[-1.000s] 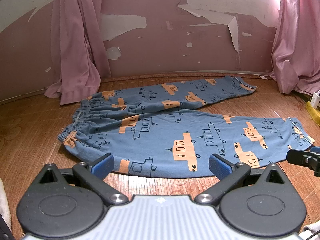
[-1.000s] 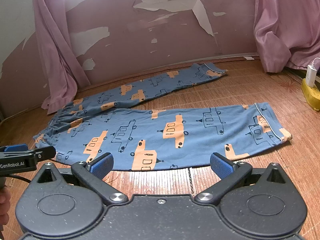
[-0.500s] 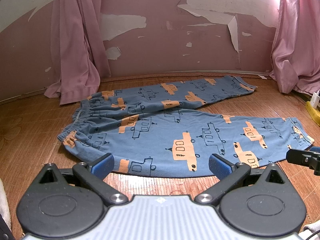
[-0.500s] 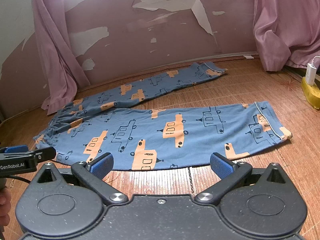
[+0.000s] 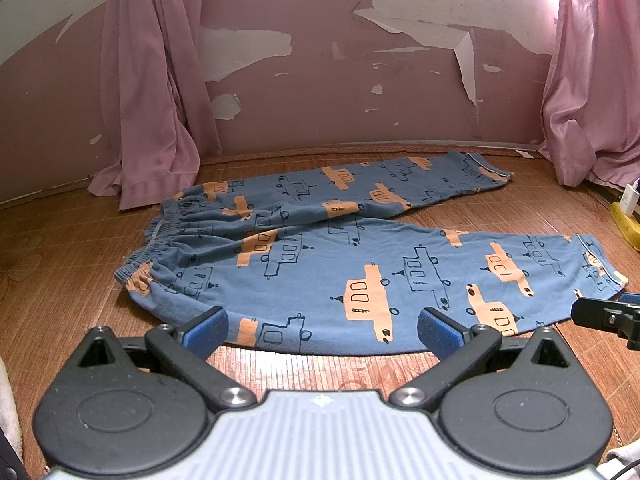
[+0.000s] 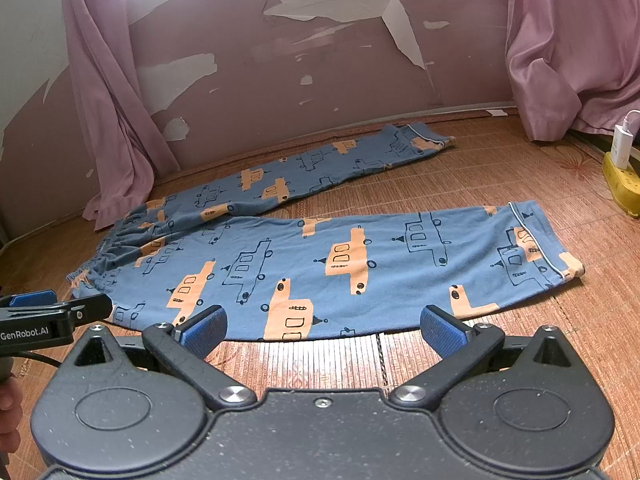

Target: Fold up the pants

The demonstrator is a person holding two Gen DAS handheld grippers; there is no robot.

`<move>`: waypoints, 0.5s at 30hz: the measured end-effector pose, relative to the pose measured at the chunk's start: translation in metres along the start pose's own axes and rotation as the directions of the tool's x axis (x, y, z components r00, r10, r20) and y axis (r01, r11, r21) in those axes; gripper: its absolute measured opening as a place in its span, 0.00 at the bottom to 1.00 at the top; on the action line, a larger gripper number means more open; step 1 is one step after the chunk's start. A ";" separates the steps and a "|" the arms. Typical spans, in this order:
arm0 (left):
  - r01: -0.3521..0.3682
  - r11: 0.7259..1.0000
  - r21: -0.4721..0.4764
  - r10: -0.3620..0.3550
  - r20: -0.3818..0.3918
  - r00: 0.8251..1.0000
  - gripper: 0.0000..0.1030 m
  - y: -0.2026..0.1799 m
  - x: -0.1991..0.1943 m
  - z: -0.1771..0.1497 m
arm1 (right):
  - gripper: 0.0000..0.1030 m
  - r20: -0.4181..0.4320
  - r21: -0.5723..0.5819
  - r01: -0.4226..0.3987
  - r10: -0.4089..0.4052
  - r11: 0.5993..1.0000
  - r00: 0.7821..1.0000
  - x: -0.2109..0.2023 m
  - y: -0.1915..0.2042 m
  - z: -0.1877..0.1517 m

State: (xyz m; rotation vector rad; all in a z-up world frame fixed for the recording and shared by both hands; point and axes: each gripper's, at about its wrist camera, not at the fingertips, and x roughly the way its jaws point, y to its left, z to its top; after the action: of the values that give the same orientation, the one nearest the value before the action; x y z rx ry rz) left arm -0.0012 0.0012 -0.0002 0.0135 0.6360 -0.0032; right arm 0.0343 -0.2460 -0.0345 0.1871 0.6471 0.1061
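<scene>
Nothing much has moved since a second ago: both grippers hold the same low stations at the near edge of the pants, and the cloth lies as it did.

Left gripper (image 5: 322,330) is spread wide, its blue-padded fingers (image 5: 208,330) apart with nothing between them, hovering level just short of the near hem line of the pants (image 5: 360,264). Right gripper (image 6: 322,330) is likewise released and carries nothing, pointing forward over the same near edge; its dark tip also shows at the right border of the left wrist view. From the right wrist view, the left tool's black finger juts in from the left edge, and part of a hand (image 6: 8,416) shows below it.

Blue pants with orange and outlined vehicle prints lie flat and unfolded on the woven floor mat (image 6: 440,176), waistband to the left, the two legs splayed apart toward the right. Beyond them stand a peeling mauve wall (image 5: 320,92) and pink curtains (image 5: 152,100) at either side. A yellow power strip (image 6: 622,180) with a white charger sits at the right.
</scene>
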 end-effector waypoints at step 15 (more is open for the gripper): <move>0.007 1.000 -0.019 -0.009 -0.059 0.998 1.00 0.000 0.007 0.000 | 0.99 -0.039 -0.003 -0.010 0.010 1.000 0.999 0.007 0.000 0.005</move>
State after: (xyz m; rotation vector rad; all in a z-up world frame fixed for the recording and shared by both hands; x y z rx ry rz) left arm 0.0047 0.0008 -0.0044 -0.0069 0.6954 -0.0046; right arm 0.0428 -0.2453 -0.0347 0.1859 0.6853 0.1207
